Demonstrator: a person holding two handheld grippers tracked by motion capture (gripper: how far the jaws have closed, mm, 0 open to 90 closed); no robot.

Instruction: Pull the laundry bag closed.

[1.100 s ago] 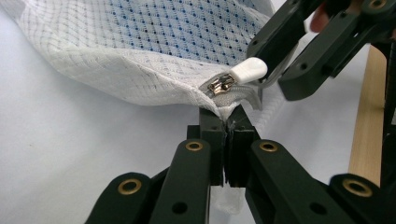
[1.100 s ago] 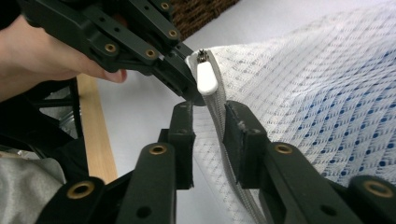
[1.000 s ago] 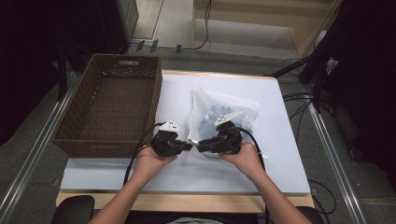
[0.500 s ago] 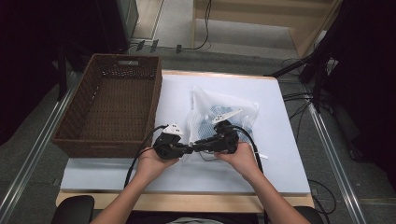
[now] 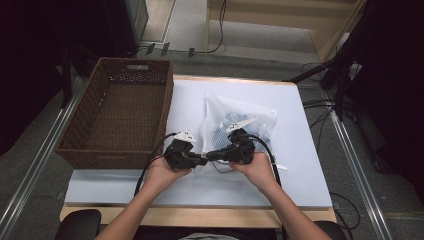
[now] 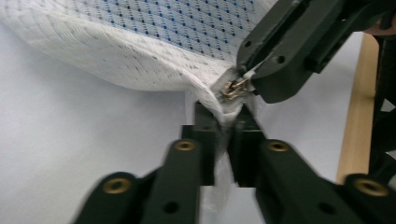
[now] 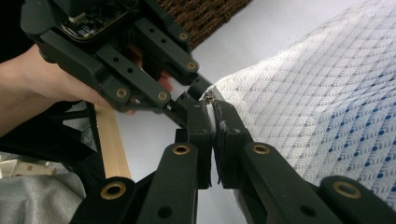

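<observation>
Left gripper had its jaws all but closed, pinching a fold of white mesh at the near-left corner of the mesh bag, right below the zipper. In the left gripper view the fabric ran down between the two pads w/ no gap showing.

Right gripper had just been closing; its jaws were now squeezed together on the small metal zipper pull at that same corner. In the right gripper view the pull sat at the very tips, a strip of white between the pads. The two grippers' tips were just beside each other, nearly touching, pointing at each other across the bag corner.

Bag lay on the white table mat, approx. centre, w/ blue-dotted stuff inside, seen through the mesh; exact contents can't tell.

Count: 2 grippers, 1 per hand; 1 mesh bag; 1 zipper pull; 1 brown wicker basket, standing at the table's left edge, well apart from the bag corner, just left of the left hand. Right hand was near the bag's near edge.
</observation>
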